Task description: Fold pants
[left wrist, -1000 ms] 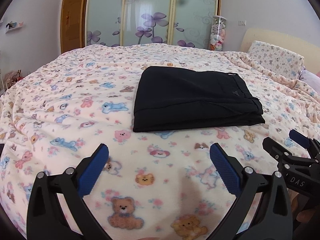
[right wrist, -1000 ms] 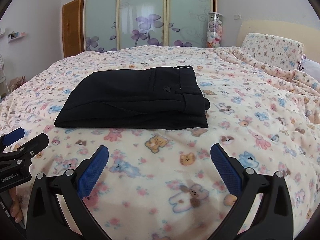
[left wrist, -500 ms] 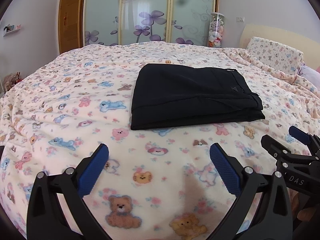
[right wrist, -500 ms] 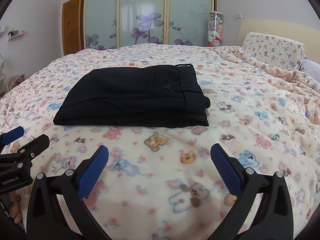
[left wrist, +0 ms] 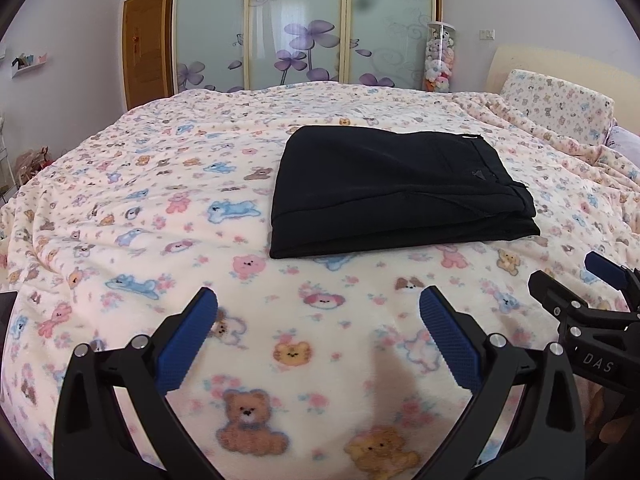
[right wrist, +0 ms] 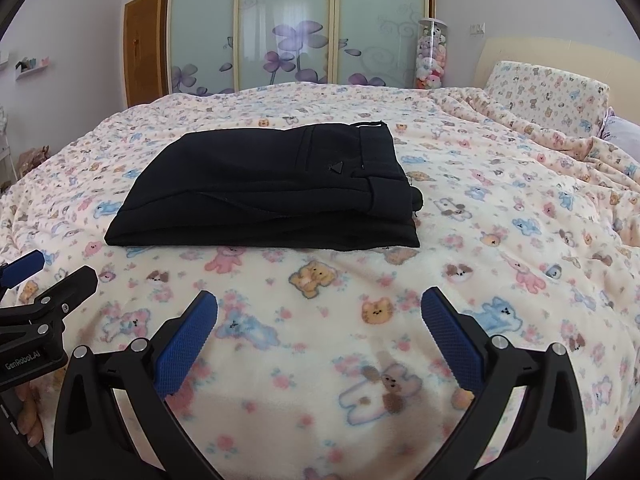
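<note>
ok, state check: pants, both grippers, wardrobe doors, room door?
pants: folded into a flat rectangle, lying on the blanket, not held
left gripper: open, empty, short of the pants
right gripper: open, empty, short of the pants
wardrobe doors: shut
room door: shut

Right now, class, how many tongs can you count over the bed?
2. The left tongs hang open over the blanket's near edge; the right tongs hang open beside them. Both are clear of the pants.
</note>
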{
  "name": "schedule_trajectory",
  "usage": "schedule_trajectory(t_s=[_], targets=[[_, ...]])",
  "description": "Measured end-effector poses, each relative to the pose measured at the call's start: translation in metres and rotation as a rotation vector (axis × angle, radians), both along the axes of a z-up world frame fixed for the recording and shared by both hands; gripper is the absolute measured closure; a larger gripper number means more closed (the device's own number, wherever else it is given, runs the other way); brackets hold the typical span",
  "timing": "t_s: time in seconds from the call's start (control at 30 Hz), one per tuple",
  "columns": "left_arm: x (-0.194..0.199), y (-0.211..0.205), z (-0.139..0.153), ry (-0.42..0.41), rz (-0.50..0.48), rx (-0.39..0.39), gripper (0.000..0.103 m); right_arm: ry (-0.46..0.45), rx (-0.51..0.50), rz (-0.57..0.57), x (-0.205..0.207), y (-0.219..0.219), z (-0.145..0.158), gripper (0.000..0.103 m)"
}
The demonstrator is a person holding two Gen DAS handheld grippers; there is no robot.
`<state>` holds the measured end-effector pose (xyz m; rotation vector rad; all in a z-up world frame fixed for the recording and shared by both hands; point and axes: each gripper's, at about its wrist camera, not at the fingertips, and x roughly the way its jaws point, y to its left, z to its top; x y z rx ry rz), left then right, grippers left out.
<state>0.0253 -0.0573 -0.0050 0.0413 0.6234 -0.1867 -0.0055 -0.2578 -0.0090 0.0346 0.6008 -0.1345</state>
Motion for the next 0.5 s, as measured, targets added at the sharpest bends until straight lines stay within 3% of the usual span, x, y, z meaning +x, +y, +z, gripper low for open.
schedule_trajectory(t_s=[0.5], targets=[[0.0003,-0.0046,-0.0008,-0.003,-0.019,0.016,0.002,0.015,0.009,-0.005,0.0029,-0.0028,-0.0021,0.001]])
